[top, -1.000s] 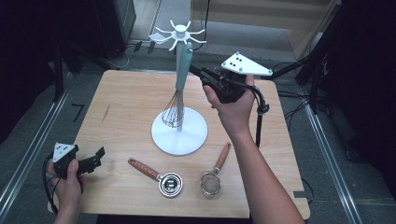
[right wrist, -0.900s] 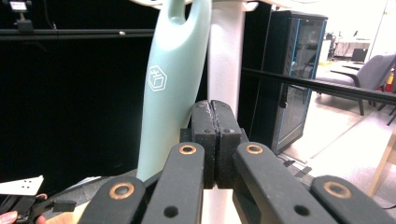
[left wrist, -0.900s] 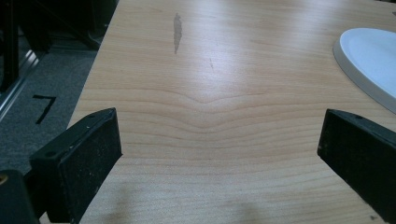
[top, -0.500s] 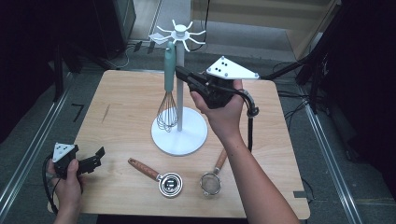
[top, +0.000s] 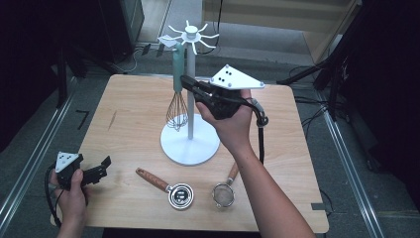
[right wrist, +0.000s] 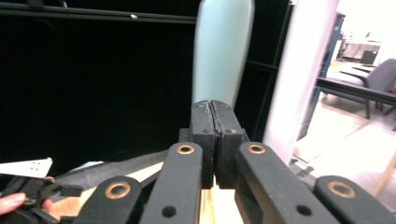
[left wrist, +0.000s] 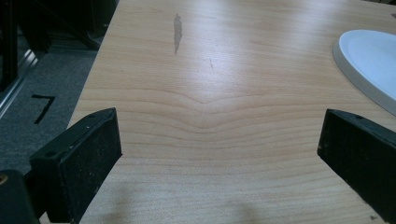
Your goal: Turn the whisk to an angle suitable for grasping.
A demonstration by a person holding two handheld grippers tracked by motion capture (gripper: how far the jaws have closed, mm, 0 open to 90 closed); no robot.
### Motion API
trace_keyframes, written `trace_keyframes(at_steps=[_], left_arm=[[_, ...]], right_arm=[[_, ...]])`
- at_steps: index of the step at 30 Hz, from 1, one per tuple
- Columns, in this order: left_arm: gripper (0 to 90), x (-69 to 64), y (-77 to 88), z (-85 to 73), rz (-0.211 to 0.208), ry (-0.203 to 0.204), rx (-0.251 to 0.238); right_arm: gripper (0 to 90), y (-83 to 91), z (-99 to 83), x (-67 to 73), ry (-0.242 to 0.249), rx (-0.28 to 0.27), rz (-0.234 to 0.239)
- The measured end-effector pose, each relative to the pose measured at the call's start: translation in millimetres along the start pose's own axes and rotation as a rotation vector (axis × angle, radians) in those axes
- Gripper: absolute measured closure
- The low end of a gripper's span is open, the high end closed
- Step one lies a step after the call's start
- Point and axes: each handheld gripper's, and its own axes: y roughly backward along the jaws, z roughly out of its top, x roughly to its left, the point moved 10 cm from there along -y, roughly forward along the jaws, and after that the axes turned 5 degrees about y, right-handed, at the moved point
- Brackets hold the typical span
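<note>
The right gripper (top: 184, 81), jaws pressed flat together and empty, meets the teal handle of the whisk (top: 177, 74) hanging on the white stand (top: 189, 144); actual contact is unclear. The left gripper (left wrist: 219, 140) rests wide open over bare table (top: 129, 109).

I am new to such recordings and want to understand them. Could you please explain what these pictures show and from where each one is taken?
A person works at a wooden table with a hand-held gripper in each hand. The high view looks down from above; each of the other two rides on one gripper.

The left hand-held gripper, jaws open, hovers near the table's corner. The right hand-held gripper, jaws shut with nothing between them, has its tips at the pale green handle of a whisk hanging from a white stand.

On the table lie a wooden-handled measuring cup and a small strainer.
</note>
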Motion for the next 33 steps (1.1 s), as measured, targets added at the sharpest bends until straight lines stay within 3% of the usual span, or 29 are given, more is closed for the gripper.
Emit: trace_keyframes(at_steps=[10,11,18,22,24,33], left_arm=[[0.0,-0.2,-0.1,0.1,0.003,-0.004,-0.002],[0.0,-0.3,0.0,0.0,0.001,-0.004,-0.001],[0.0,-0.2,0.0,0.0,0.002,-0.005,-0.001],[0.0,-0.3,0.0,0.1,0.002,-0.005,-0.003],[0.0,-0.3,0.0,0.0,0.001,-0.006,-0.001],[0.0,-0.3,0.3,-0.1,0.004,-0.012,0.000]], right_arm=[[81.2,16.8,-21.7,-16.1,-0.012,0.027,-0.047],[75.6,20.6,-27.5,-19.2,-0.033,0.033,-0.055],[58.0,28.5,-46.0,-27.2,-0.064,0.058,-0.091],[46.1,33.8,-65.2,-29.7,-0.084,0.097,-0.116],[42.6,38.8,-79.1,-32.7,-0.090,0.126,-0.151],[39.1,60.7,-127.2,-37.6,-0.183,0.207,-0.196]])
